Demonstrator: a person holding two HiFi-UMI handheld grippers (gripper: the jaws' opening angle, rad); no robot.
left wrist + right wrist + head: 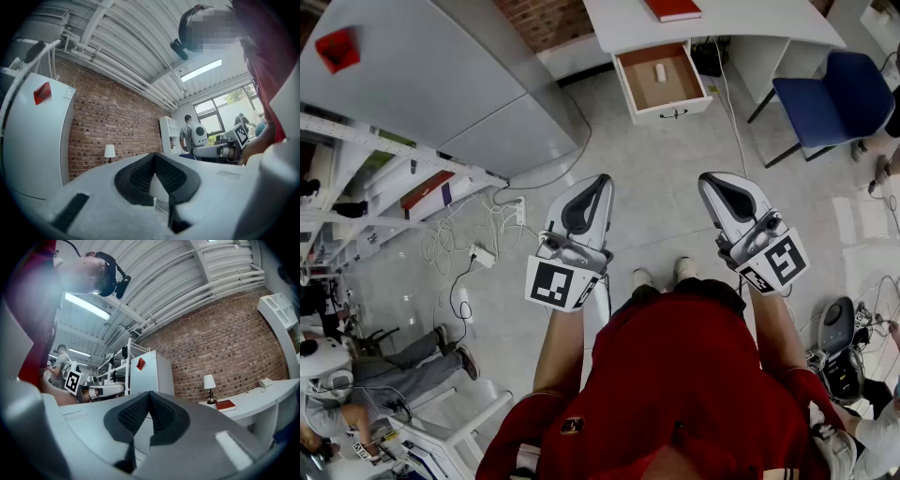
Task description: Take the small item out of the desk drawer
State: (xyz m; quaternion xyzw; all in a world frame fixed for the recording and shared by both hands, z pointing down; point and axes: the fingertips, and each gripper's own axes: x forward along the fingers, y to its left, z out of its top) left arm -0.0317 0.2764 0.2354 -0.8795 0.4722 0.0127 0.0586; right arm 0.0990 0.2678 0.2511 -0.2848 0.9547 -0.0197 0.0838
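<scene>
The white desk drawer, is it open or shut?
Open: the white drawer is pulled out from the white desk, its brown floor exposed, a small white item lying inside.

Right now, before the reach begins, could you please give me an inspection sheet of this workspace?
Surface: white desk, with its drawer pulled open.
Job's things: small white item lying on the drawer's floor, nothing touching it.
Clutter: red book on the desk; blue chair beside it.
Grippers: left gripper and right gripper both shut and empty, held in front of the person, well short of the drawer.
Cables: loose white cables and a power strip on the floor at the left; another cable runs beside the drawer.
Surroundings: white cabinet, shelving, brick wall, a seated person at lower left.
</scene>
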